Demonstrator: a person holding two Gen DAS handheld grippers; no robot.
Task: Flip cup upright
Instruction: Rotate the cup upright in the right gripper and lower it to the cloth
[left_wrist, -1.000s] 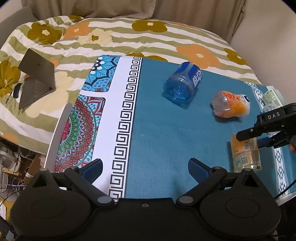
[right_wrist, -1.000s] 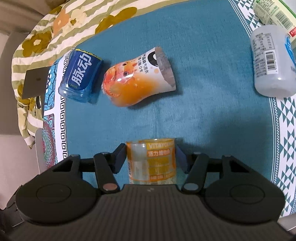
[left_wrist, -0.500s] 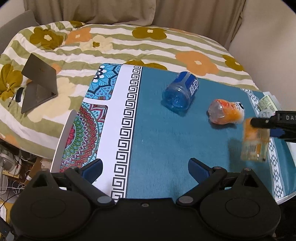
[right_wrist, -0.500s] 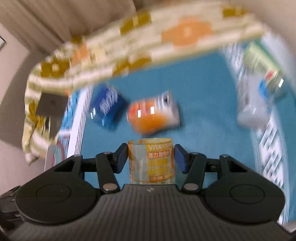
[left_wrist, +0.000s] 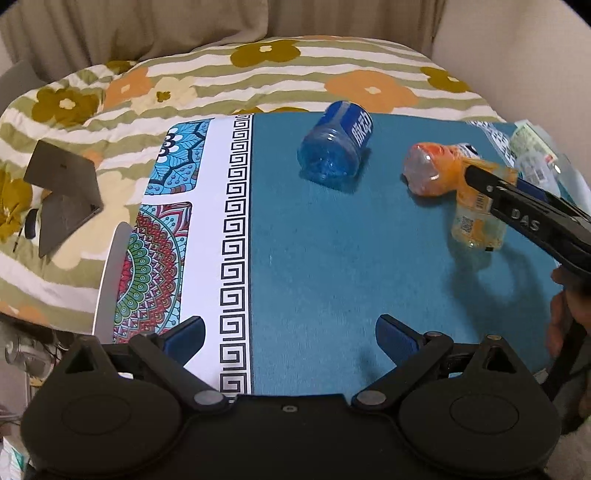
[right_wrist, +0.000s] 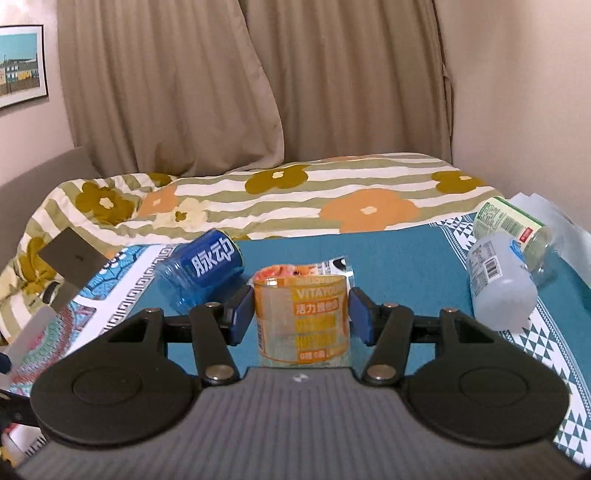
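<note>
Warm indoor light, soft shadows, fisheye-bent edges, slight blur

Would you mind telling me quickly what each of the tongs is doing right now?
Left tongs: open, holding nothing.
Right tongs: closed on the yellow-labelled cup, which stands upright on the teal cloth.

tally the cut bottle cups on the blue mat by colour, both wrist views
Blue: 1, blue cup, on its side.
Orange: 2, orange cup, on its side, and yellow-orange VITAYO cup, between the right gripper fingers.
White/clear: 1, frosted cup, on its side.
Green label: 1, green-label cup, on its side.
Total: 5
</note>
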